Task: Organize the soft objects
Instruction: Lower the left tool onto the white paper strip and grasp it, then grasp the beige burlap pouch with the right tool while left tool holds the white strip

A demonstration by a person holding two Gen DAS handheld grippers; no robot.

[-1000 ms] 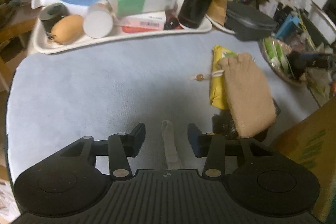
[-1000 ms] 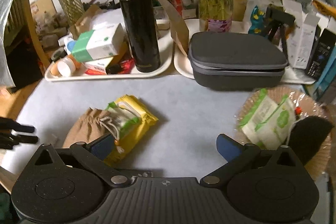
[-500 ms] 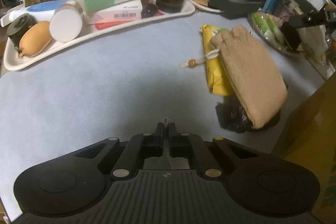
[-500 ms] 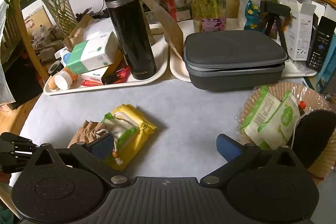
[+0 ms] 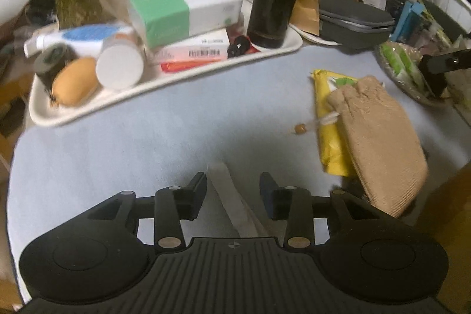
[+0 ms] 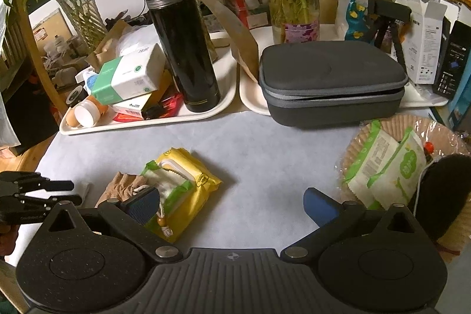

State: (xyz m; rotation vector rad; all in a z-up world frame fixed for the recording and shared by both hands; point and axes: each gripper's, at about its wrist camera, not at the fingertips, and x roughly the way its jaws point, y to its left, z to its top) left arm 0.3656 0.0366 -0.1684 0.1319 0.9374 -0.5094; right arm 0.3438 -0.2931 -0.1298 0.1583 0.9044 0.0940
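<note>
Both grippers are spread and hold nothing: the left gripper [image 5: 232,190] straddles a pale strip [image 5: 231,202] on the cloth, the right gripper [image 6: 232,205] hovers beside the tan pouch [image 6: 123,187] lying on the yellow pack [image 6: 188,196].

Both wrist views, low, seemingly share the yellow pack [image 5: 329,137].

Reopened since half a second ago: left gripper [image 5: 232,190], jaws apart either side of the pale strip [image 5: 232,205] lying loose on the cloth. Tan pouch [image 5: 379,143] shifted right in view.
</note>
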